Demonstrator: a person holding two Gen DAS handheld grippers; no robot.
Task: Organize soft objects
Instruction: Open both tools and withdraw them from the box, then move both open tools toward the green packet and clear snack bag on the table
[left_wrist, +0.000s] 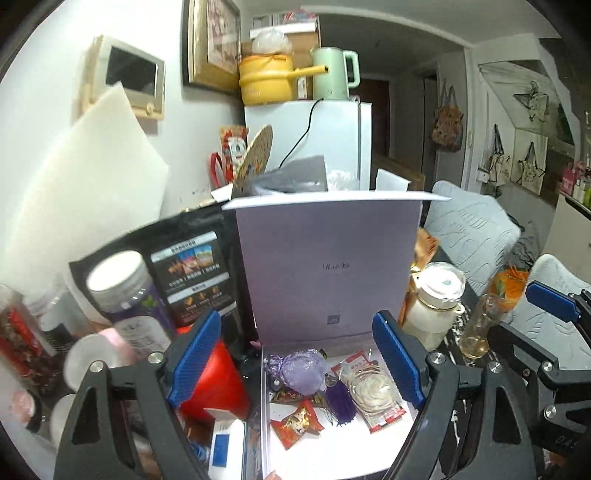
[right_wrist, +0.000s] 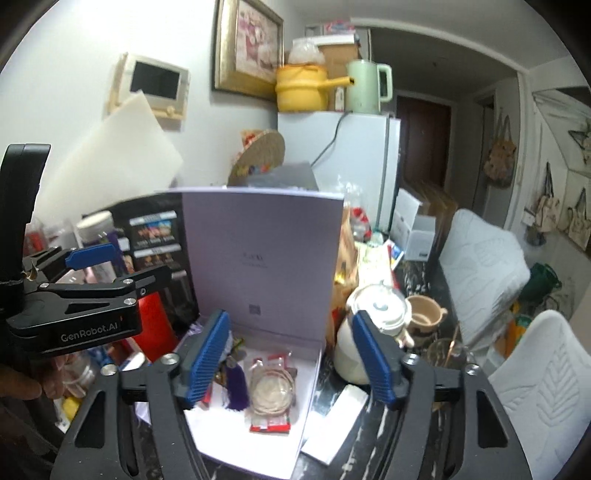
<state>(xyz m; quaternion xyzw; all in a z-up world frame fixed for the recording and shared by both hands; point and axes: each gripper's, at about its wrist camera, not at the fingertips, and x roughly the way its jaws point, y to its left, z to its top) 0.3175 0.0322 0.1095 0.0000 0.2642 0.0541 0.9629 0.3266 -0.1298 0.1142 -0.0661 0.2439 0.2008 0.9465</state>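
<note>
An open lilac box (left_wrist: 266, 406) lies before me, its lid (left_wrist: 325, 266) standing upright behind it. Inside lie a purple sachet pouch (left_wrist: 301, 371), a purple tassel (left_wrist: 341, 404), a red candy wrapper (left_wrist: 297, 424) and a clear packet with a white coil (left_wrist: 373, 391). My left gripper (left_wrist: 295, 369) is open and empty above the box. My right gripper (right_wrist: 290, 360) is open and empty over the same box (right_wrist: 255, 454), above the tassel (right_wrist: 236, 387) and the packet (right_wrist: 271, 391). The left gripper also shows at the left of the right wrist view (right_wrist: 110, 266).
A black snack bag (left_wrist: 192, 273), jars (left_wrist: 122, 291) and a red object (left_wrist: 218, 384) crowd the left. A white bottle (left_wrist: 436, 306) and a glass bottle (left_wrist: 480, 328) stand to the right. White padded chairs (right_wrist: 487, 266) are at right. A white fridge (left_wrist: 317, 140) stands behind.
</note>
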